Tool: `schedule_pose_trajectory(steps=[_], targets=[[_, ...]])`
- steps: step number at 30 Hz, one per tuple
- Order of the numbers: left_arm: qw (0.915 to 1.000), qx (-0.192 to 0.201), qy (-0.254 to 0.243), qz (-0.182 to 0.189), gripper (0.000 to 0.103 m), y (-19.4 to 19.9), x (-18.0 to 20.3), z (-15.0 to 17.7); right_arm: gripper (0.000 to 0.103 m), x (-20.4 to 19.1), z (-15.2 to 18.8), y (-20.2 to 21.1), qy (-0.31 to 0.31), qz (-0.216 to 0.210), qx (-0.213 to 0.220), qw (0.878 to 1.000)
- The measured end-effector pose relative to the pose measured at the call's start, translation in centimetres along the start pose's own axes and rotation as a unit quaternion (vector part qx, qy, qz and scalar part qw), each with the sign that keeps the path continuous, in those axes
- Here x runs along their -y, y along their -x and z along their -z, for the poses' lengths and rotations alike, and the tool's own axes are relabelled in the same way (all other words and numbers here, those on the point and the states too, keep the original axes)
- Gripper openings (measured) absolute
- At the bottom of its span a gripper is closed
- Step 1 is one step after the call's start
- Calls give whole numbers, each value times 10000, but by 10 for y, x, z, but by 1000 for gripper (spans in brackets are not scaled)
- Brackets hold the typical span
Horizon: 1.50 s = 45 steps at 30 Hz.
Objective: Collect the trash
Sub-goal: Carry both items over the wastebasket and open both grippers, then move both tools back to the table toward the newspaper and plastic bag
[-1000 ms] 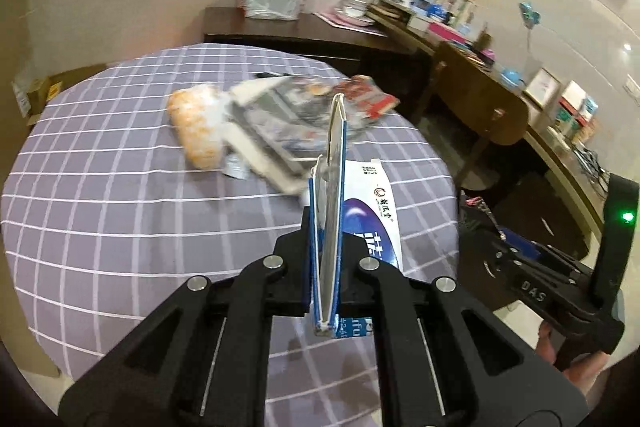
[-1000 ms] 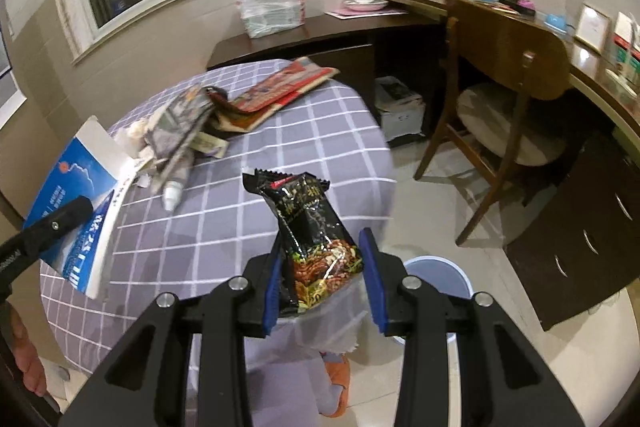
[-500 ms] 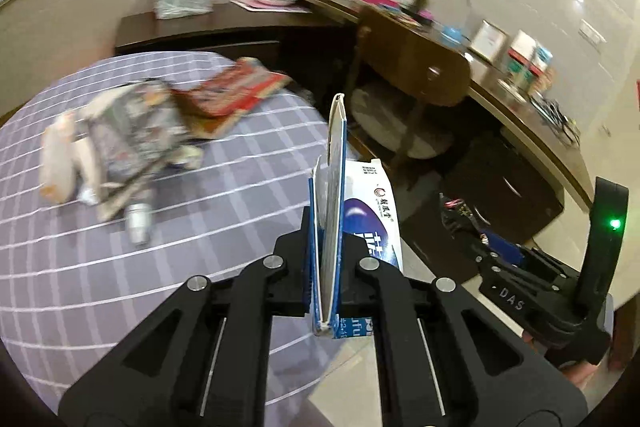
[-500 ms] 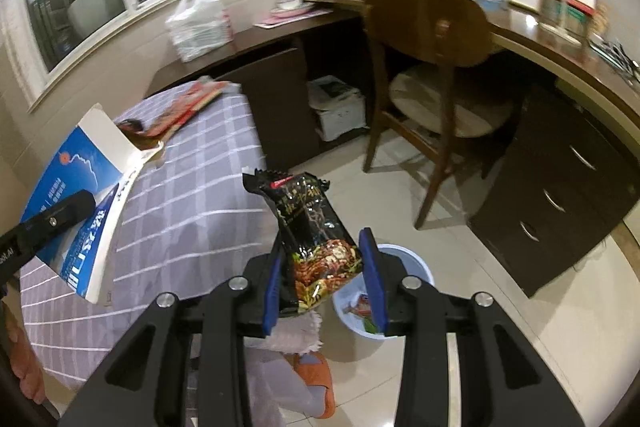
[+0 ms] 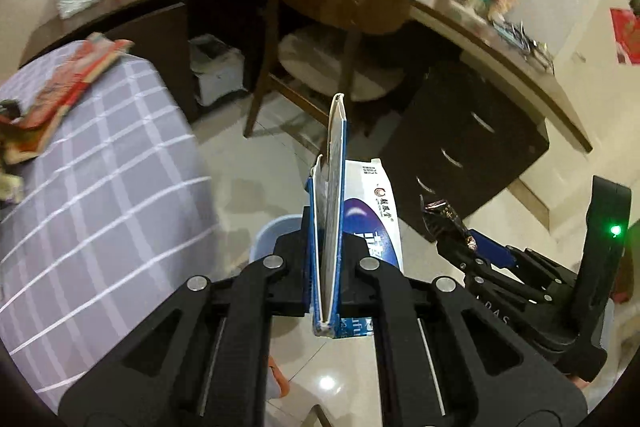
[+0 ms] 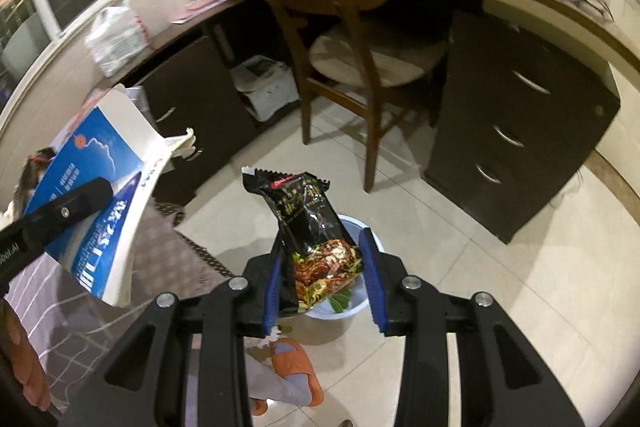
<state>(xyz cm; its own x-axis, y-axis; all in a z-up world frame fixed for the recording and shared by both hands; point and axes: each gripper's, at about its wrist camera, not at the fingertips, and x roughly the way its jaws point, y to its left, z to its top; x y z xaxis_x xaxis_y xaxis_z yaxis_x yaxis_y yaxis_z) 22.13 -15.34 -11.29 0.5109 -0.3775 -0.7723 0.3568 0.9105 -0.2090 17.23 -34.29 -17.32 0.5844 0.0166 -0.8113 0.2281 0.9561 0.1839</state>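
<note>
Left gripper [image 5: 325,263] fingers clenched on flattened blue-and-white cardboard box [image 5: 334,211]; right gripper [image 6: 322,281] fingers grasping black crinkly noodle wrapper [image 6: 310,227]. Both above pale blue round plastic bin [image 6: 370,297] on tiled floor, holding green scraps. Grey checked table [image 5: 92,187] left.

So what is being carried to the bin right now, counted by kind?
Flattened blue and white cardboard box, in the left claw: 1
Black noodle packet, in the right claw: 1
Total: 2, both over the floor near the pale blue bin.
</note>
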Motion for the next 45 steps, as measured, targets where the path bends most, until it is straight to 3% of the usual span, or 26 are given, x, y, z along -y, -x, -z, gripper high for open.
schedule_pose_trajectory(steps=[4, 7, 11, 17, 19, 20, 21, 34, 45], targets=[[9995, -237, -227, 19, 8, -35, 16, -6, 36, 17, -1, -12, -179, 72, -101, 9998], [9981, -416, -439, -102, 15, -60, 26, -9, 36, 27, -1, -24, -276, 99, -210, 9994], [9971, -512, -529, -214, 49, -77, 28, -10, 36, 30, -2, -38, -294, 88, -354, 9989], [9966, -509, -495, -408, 49, -75, 14, -11, 37, 18, -13, -56, -174, -91, -431, 9989], [9961, -461, -516, -546, 49, -72, 12, -12, 46, 14, -18, -61, -194, -154, -446, 9987], [9960, -450, -518, -573, 49, -71, 12, -12, 61, 13, -19, -61, -198, -161, -418, 9988], [9960, -442, -512, -578, 49, -69, 10, -12, 63, 11, -20, -60, -186, -163, -350, 9991], [9968, -307, -530, -517, 49, -44, 13, -6, 63, 8, -12, -31, -21, -74, -200, 9998], [9978, 113, -474, -451, 52, 10, 10, 1, 63, -15, -6, 17, 140, -92, 215, 9996]])
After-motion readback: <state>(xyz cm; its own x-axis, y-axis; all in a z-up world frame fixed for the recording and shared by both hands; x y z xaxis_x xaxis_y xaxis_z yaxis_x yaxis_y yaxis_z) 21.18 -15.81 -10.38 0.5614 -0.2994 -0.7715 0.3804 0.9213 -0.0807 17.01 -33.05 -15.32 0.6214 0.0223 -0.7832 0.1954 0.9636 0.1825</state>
